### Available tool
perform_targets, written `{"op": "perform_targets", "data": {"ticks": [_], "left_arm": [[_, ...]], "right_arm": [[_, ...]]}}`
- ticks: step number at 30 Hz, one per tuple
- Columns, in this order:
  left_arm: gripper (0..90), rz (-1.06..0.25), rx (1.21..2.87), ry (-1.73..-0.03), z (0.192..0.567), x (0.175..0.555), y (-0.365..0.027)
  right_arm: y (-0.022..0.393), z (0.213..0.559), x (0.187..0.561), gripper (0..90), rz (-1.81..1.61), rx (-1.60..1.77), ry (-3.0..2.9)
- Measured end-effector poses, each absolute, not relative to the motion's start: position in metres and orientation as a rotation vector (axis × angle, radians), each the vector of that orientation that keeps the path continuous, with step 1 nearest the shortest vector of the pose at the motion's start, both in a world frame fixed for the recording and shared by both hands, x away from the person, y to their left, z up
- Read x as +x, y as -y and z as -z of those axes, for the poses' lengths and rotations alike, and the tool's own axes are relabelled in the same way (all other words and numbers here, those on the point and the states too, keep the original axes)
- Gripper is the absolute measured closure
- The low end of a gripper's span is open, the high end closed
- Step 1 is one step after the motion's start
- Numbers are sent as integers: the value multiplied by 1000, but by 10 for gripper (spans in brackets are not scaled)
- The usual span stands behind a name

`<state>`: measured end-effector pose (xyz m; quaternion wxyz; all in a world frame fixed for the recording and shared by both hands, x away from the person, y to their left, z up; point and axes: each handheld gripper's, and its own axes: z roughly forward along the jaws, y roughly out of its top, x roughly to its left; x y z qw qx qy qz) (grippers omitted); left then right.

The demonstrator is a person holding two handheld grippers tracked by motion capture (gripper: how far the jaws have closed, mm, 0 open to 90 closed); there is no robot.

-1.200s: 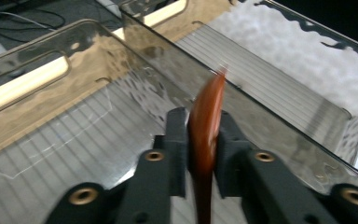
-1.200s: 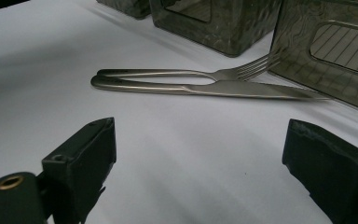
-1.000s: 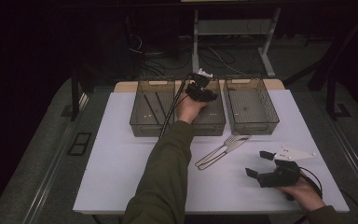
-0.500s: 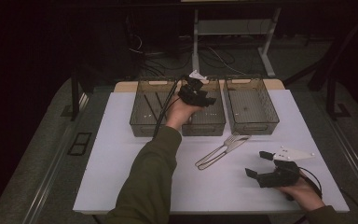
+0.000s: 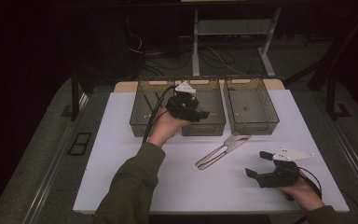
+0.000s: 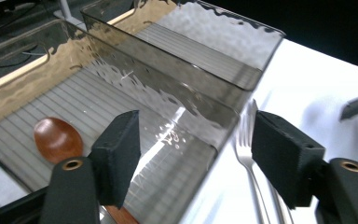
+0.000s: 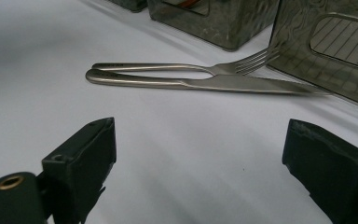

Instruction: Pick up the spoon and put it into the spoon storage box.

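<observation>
Three clear bins stand along the desk's far edge. The left tongs hang over the middle bin, where a wooden spoon lies; their jaws have just been opening and hold nothing. The fork and knife lie side by side mid-desk, handles toward the near-left. The right tongs, gaping empty by the near-right corner, are nearer them, with bare desk between.

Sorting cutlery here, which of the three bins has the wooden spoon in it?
The middle bin, below the left tongs; the wooden spoon lies on its ribbed floor.
</observation>
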<state>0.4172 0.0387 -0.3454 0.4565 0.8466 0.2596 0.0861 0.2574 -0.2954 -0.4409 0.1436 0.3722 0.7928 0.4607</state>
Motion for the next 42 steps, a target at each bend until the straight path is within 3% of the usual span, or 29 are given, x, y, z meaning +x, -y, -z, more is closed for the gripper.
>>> {"op": "perform_targets", "data": {"ticks": [25,35,42], "left_arm": [[128,-253,1990,-642,396,316,-113],[0,-304,1944,-657,412,290,-141],[0,-306,1984,-653,425,277,-147]], "right_arm": [[293,441,258,91,-1314,1097,-2280],[294,441,257,91,-1314,1089,-2281],[294,441,258,91,-1313,1090,-2280]]}}
